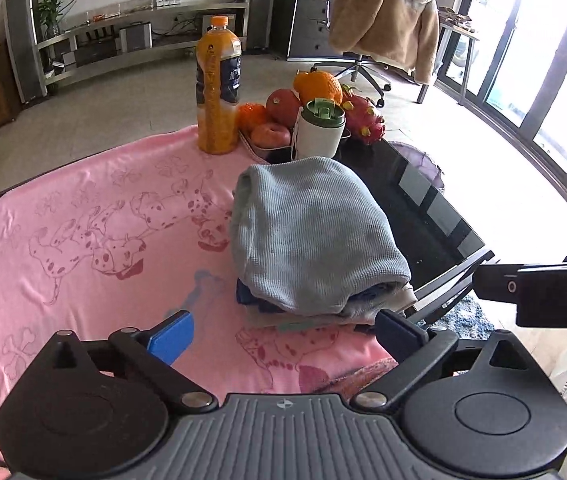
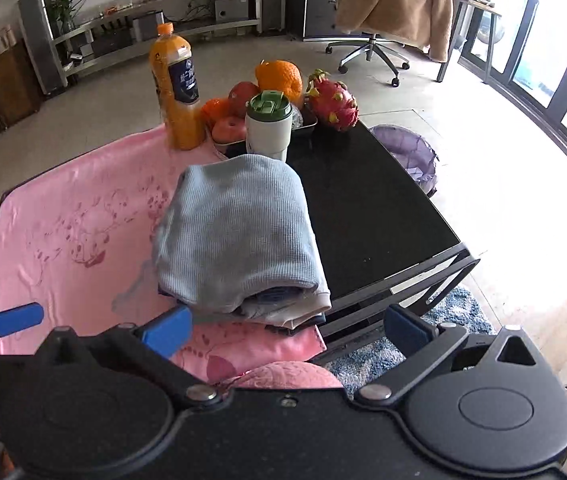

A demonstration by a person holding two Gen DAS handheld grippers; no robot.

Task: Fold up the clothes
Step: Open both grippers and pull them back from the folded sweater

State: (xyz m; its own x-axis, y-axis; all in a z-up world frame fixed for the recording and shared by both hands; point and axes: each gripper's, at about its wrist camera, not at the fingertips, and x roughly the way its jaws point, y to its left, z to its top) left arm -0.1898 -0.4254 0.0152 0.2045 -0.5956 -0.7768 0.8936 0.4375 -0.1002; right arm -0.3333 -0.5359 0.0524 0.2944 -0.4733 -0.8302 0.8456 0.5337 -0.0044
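Note:
A folded light-blue waffle-knit garment [image 1: 311, 236] tops a small stack of folded clothes [image 1: 323, 312] on a pink dalmatian-print blanket [image 1: 95, 248]. In the right wrist view the same garment [image 2: 239, 232] lies on the stack at the blanket's [image 2: 71, 220] right edge. My left gripper [image 1: 285, 330] hangs open above the near side of the stack, nothing between its blue pads. My right gripper [image 2: 287, 330] is open too, just above the stack's near edge, holding nothing. A blue fingertip of the left gripper [image 2: 15, 320] shows at the lower left of the right wrist view.
Behind the stack stand an orange juice bottle [image 1: 217, 92], a white cup with a green lid [image 1: 319, 130] and a fruit tray [image 1: 283, 108]. The black glass table [image 2: 367, 208] extends right. A purple-lined bin [image 2: 407, 152], a blue rug [image 2: 443, 320] and an office chair [image 2: 375, 36] are beyond.

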